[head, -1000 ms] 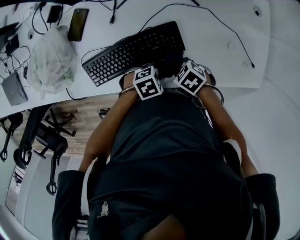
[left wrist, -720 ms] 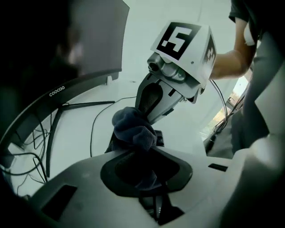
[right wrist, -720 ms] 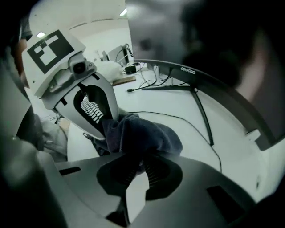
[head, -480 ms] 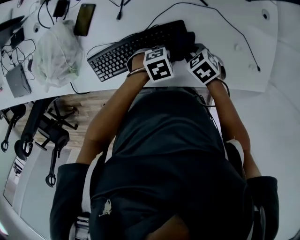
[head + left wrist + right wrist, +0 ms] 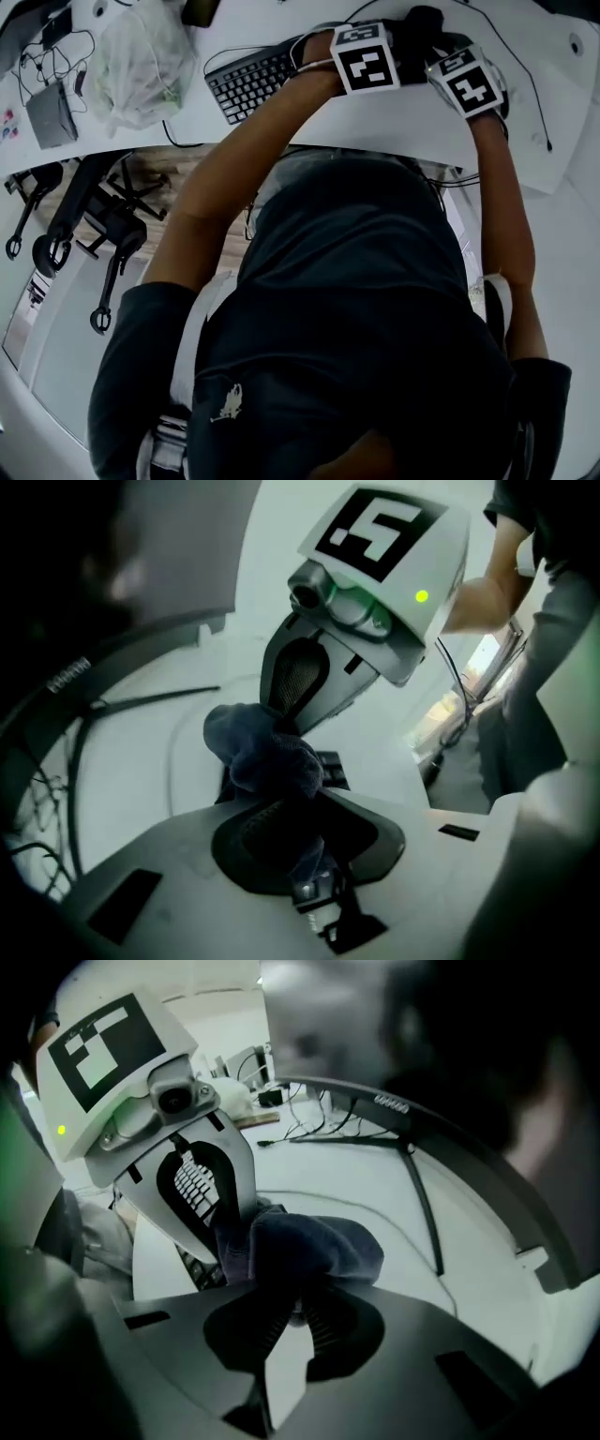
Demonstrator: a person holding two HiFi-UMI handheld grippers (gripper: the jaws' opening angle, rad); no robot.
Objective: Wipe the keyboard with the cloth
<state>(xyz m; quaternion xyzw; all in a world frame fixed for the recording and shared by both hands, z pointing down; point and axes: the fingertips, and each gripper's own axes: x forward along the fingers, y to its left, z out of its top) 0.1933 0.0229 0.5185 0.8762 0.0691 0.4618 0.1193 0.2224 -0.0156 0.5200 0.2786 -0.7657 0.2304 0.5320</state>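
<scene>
A dark blue cloth (image 5: 267,752) is bunched between my two grippers, above the right end of the black keyboard (image 5: 248,80). My left gripper (image 5: 275,799) is shut on one side of the cloth. My right gripper (image 5: 298,1299) is shut on the other side of the cloth (image 5: 314,1241). In the head view the two marker cubes (image 5: 367,56) (image 5: 469,82) sit side by side at the top and hide the jaws, with the cloth (image 5: 422,21) showing just beyond them. Keyboard keys (image 5: 197,1183) show through the left gripper's frame.
The white desk (image 5: 394,127) curves round in front of the person. A clear plastic bag (image 5: 141,56) and a small grey box (image 5: 52,112) lie left of the keyboard. Thin cables (image 5: 542,89) run at the right. A chair base (image 5: 94,225) stands on the floor below left.
Both grippers have moved away from the person and to the right across the desk, carrying the cloth from the keyboard's near edge to beyond its right end.
</scene>
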